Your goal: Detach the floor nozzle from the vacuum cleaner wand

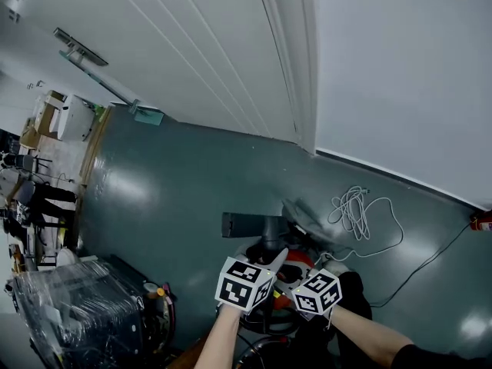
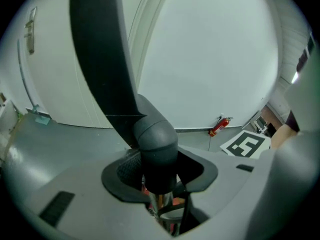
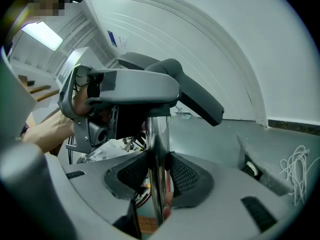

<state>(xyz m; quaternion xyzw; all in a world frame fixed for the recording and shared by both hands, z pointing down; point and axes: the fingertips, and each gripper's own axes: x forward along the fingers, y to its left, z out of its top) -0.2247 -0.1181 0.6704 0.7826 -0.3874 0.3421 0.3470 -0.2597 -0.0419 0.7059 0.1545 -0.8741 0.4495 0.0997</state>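
The dark floor nozzle (image 1: 244,225) hangs over the green floor on a grey elbow neck (image 2: 157,144). Below the neck runs the chrome wand (image 3: 157,144). My left gripper (image 2: 160,171) is shut on that neck, which fills the space between its pads, and the nozzle (image 2: 102,59) slants up and to the left beyond it. My right gripper (image 3: 156,176) is shut on the chrome wand lower down, both ribbed pads pressing the tube. In the head view the left gripper (image 1: 275,258) and right gripper (image 1: 290,279) sit close together above the red vacuum body (image 1: 296,261).
A coiled white cord (image 1: 354,210) lies on the floor to the right, its lead running toward a red fire extinguisher (image 1: 480,221) by the wall. Plastic-wrapped equipment (image 1: 84,306) stands at the lower left. White wall panels rise behind the nozzle.
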